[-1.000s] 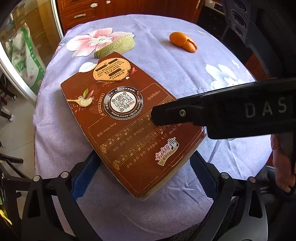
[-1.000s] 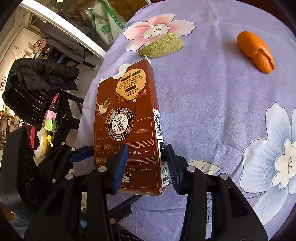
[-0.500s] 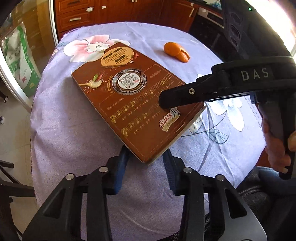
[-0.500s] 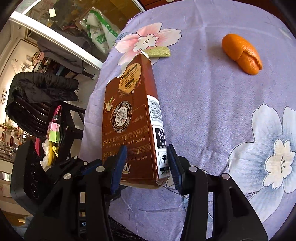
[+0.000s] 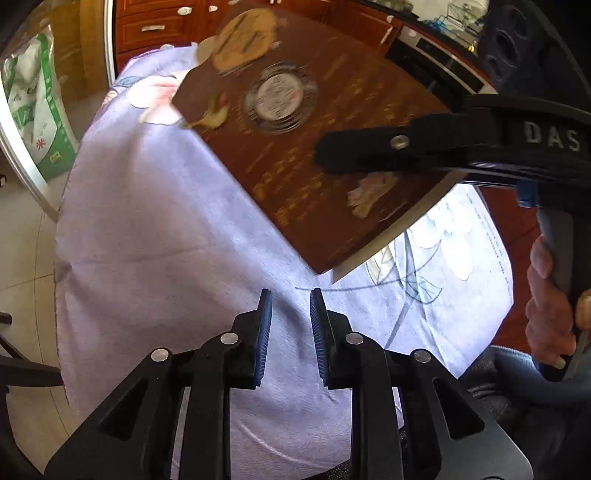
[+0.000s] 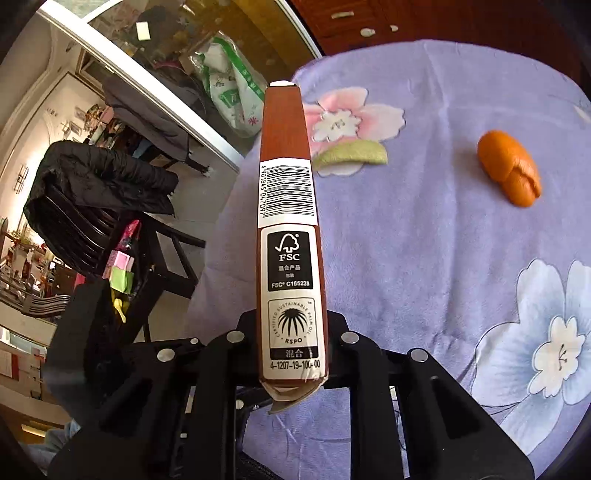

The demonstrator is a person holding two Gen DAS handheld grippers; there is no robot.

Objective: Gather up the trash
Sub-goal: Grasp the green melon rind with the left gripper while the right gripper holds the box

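A flat brown snack box (image 6: 288,221) is raised off the purple flowered tablecloth (image 6: 406,258), its barcode edge facing the right wrist camera. My right gripper (image 6: 291,321) grips its near end with closing jaws, one pad on each broad face. In the left wrist view the box (image 5: 295,147) hangs tilted and blurred, with one right-gripper finger (image 5: 369,155) across it. My left gripper (image 5: 290,295) sits below the box's lower corner, its jaws closing to a narrow gap with nothing between them. An orange peel (image 6: 508,166) and a green rind piece (image 6: 351,155) lie on the cloth.
A person's hand (image 5: 550,314) holds the right gripper's handle at the right. Left of the table stand a chair draped with a black jacket (image 6: 99,184) and a green-and-white bag (image 6: 229,92) behind a glass door. Wooden cabinets (image 5: 155,26) line the far side.
The box lay flat on the cloth; the right gripper shut on it and lifted it on edge. The left jaws narrowed from wide around the box's corner to a small gap with nothing in it.
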